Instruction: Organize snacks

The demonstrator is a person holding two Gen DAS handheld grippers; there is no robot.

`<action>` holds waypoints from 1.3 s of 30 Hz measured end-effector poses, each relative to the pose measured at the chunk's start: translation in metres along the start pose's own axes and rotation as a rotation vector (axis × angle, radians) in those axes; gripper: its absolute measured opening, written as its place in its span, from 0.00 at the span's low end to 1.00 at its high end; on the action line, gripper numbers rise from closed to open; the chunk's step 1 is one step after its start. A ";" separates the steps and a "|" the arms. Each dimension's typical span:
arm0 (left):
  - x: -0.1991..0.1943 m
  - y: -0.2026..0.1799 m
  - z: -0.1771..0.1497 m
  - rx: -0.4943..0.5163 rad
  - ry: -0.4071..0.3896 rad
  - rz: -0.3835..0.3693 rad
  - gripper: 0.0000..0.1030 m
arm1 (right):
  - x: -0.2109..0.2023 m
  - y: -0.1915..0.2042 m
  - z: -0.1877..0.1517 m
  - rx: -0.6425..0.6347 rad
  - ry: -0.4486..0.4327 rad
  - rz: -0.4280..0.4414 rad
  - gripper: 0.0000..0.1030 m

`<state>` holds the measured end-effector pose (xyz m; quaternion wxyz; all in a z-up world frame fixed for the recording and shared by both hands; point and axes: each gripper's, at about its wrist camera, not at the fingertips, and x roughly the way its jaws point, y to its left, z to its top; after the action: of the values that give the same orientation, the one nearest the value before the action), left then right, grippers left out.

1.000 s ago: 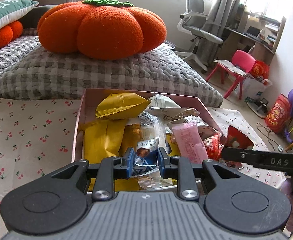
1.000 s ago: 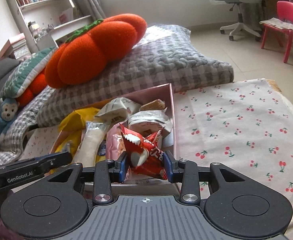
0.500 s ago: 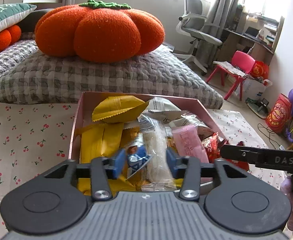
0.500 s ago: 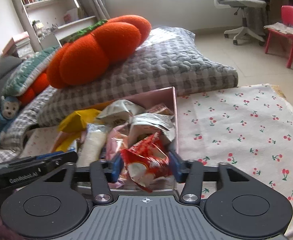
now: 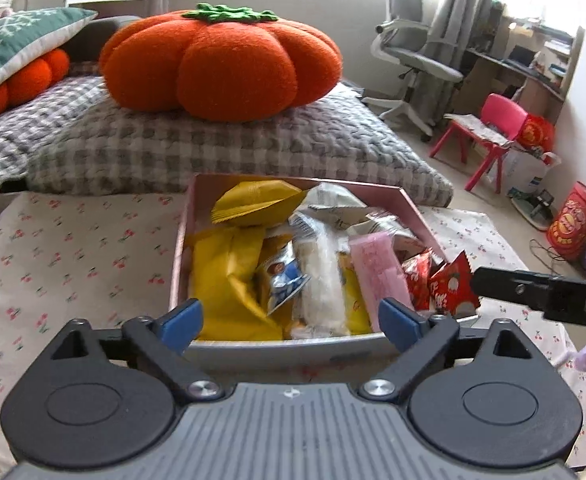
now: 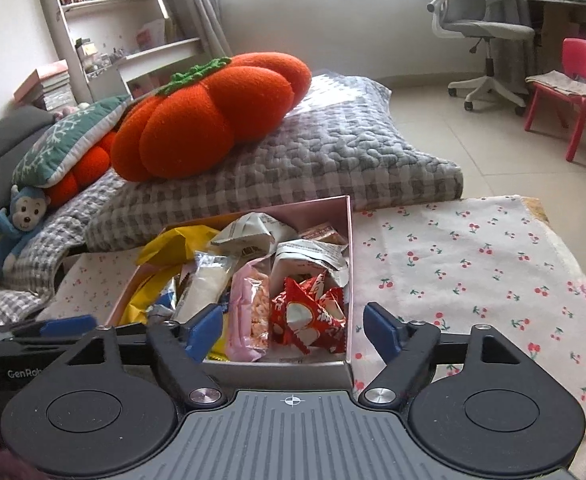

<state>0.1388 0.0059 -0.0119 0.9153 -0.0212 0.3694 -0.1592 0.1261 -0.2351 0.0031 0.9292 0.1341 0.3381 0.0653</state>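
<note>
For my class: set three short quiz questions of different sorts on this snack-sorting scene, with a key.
1. True or false: the red snack packets lie inside the pink box.
2. Which wrapper lies right beside the red packets? A) pink snack bar B) green pouch C) black tin
3. Fill in: the big cushion behind the box is shaped like a ____.

Key: 1 true; 2 A; 3 pumpkin.

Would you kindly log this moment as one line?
left gripper: opening, empty | right gripper: opening, empty | crinkly red snack packet: in pink cardboard box
</note>
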 end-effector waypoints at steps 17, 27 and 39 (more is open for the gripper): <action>-0.056 -0.007 -0.041 -0.040 0.101 0.129 1.00 | -0.059 0.014 -0.038 0.000 0.069 -0.099 0.93; -0.073 0.006 -0.074 -0.104 0.187 0.187 1.00 | -0.071 0.028 -0.073 -0.057 0.107 -0.144 0.95; -0.086 0.004 -0.087 -0.099 0.180 0.229 1.00 | -0.079 0.045 -0.088 -0.094 0.131 -0.158 0.95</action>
<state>0.0217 0.0429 -0.0181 0.8883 -0.0098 0.4576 -0.0367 0.0070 -0.1905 -0.0002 0.9125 0.0589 0.4044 0.0162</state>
